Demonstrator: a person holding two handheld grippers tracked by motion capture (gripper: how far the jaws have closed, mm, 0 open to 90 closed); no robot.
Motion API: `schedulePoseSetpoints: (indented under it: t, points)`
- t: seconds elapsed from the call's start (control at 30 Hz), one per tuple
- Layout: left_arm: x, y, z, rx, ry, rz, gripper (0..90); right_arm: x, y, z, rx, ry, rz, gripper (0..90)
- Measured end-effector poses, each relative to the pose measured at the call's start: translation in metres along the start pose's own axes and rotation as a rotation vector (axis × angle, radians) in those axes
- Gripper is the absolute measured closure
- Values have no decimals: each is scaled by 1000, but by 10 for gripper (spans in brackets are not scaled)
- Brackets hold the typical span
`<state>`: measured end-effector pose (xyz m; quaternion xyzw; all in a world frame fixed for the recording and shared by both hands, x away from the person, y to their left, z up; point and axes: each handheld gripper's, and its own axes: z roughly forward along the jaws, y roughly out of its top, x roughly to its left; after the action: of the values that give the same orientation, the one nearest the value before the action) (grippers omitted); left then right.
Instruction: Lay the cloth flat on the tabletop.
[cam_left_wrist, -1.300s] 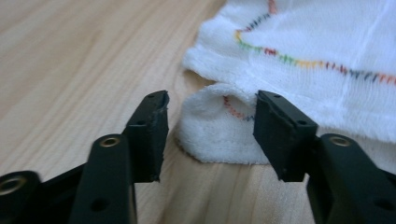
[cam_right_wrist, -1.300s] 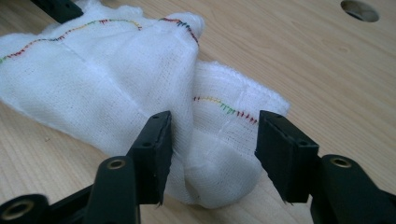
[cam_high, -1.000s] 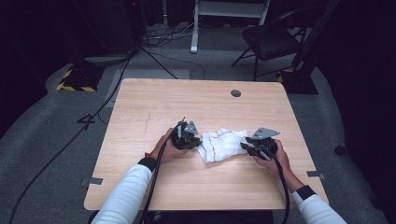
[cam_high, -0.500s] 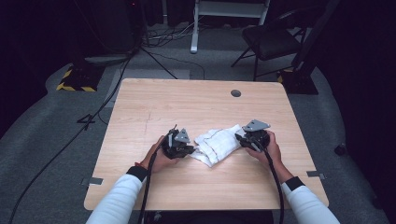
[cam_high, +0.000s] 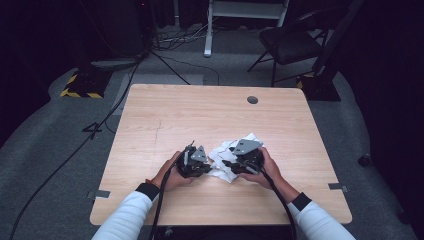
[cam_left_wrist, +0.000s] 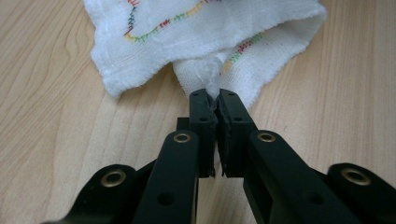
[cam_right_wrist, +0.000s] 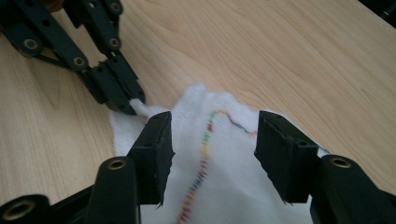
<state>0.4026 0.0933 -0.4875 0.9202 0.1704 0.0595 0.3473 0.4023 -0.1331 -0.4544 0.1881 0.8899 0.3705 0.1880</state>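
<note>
White cotton cloth, stitched along its hem with a line of many-coloured thread, lies crumpled on the light wooden desk, a little toward the person's side of the middle and between the two hands. The left hand-held gripper sits just to the cloth's left in the high view, and in the left gripper view its two black jaws are pressed together on a small pinch of the fabric at one edge, a twist of white cloth standing up between the tips. The right hand-held gripper rests on the cloth's right part, its grey three-cornered plate facing up. In the right gripper view its jaws stand wide apart, one on each side of a fold of the cloth, with the coloured stitching running between them; they grasp nothing, though whether they touch the fabric below cannot be told. That same view shows the left hand-held gripper farther off, its tips nipping the cloth's far corner. Both of the person's forearms wear white sleeves, and a black cable trails from each hand-held gripper toward the desk's near edge
</note>
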Motion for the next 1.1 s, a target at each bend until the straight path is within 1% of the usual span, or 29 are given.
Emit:
schedulePoseSetpoints:
  t: [0.03, 0.07, 0.1, 0.13, 0.17, 0.2, 0.23, 0.27, 0.33, 0.4, 0.5, 0.57, 0.7, 0.8, 0.87, 0.93, 1.0, 1.1]
  points:
    - [0, 0, 0, -1, 0, 1, 855, 3, 2, 4, 1, 1, -12, 463]
    - [0, 0, 0, -2, -2, 8, 855, 4, 4, 9, 2, 1, -12, 463]
    - [-1, 0, 0, 1, -1, 9, 855, 5, 6, 14, 6, 12, -2, 463]
    - [-1, 0, 1, 6, 3, 23, 855, 5, 7, 17, 8, 21, 4, 463]
    - [-1, 0, 2, 3, 1, 21, 856, 6, 7, 21, 20, 24, 8, 465]
    - [-1, 0, 2, -2, -4, 17, 856, 6, 8, 28, 43, 16, 5, 493]
    - [0, 0, 2, 1, -2, 18, 856, 6, 8, 28, 43, 16, 5, 493]
    - [0, 0, 2, 6, -3, 12, 856, 6, 8, 31, 52, 17, 7, 511]
    - [0, 0, 3, 4, -2, 11, 856, 6, 6, 36, 78, 22, 8, 562]
    - [0, 0, 3, 6, 0, 15, 856, 7, 4, 40, 102, 26, -6, 636]
    - [0, 0, 4, 6, 2, 16, 856, 8, 2, 42, 107, 23, -7, 735]
    - [-1, 0, 4, 3, 4, 17, 856, 7, 2, 39, 97, 18, -9, 788]
    - [-1, 0, 4, 6, 4, 21, 857, 6, 2, 31, 80, 26, -14, 816]
    - [-3, 2, 4, 16, 25, 32, 856, 6, 2, 22, 71, 40, -26, 820]
    - [-3, 2, 4, 14, 26, 29, 857, 5, 1, 16, 61, 16, -27, 832]
    - [-3, 1, 4, 16, 26, 25, 857, -1, 0, 6, 40, 12, -6, 848]
    - [-3, 1, 4, 16, 26, 24, 857, -2, -1, 3, 41, 9, -8, 849]
    - [-3, 2, 4, 18, 28, 26, 857, -6, -4, -10, 25, -4, 2, 850]
